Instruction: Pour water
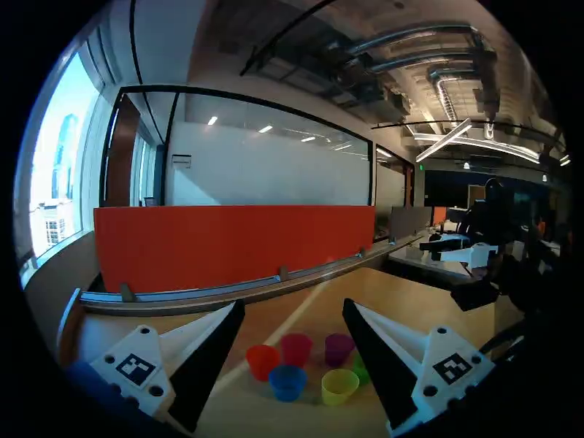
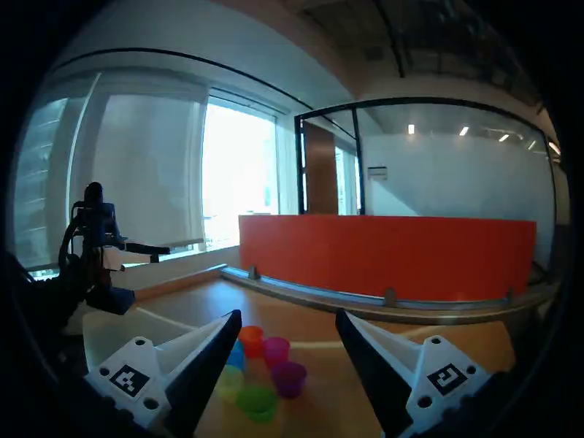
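Several small coloured cups stand clustered on the wooden table. In the left gripper view I see an orange cup [image 1: 262, 361], a pink cup [image 1: 296, 348], a purple cup [image 1: 339, 348], a blue cup [image 1: 287, 382] and a yellow cup [image 1: 339, 386]. A green cup [image 1: 358, 369] is partly hidden by a finger. My left gripper [image 1: 292, 303] is open above and short of them, holding nothing. In the right gripper view the same cluster shows the orange cup [image 2: 251, 339], pink cup [image 2: 276, 350], purple cup [image 2: 289, 378] and green cup [image 2: 257, 400]. My right gripper [image 2: 287, 314] is open and holds nothing.
An orange partition [image 1: 233, 244] with a metal rail [image 1: 241, 288] runs along the table's far edge. The other gripper [image 1: 467, 255] hovers off to the right in the left gripper view. In the right gripper view the other gripper [image 2: 98, 244] is at the left, before bright windows [image 2: 237, 175].
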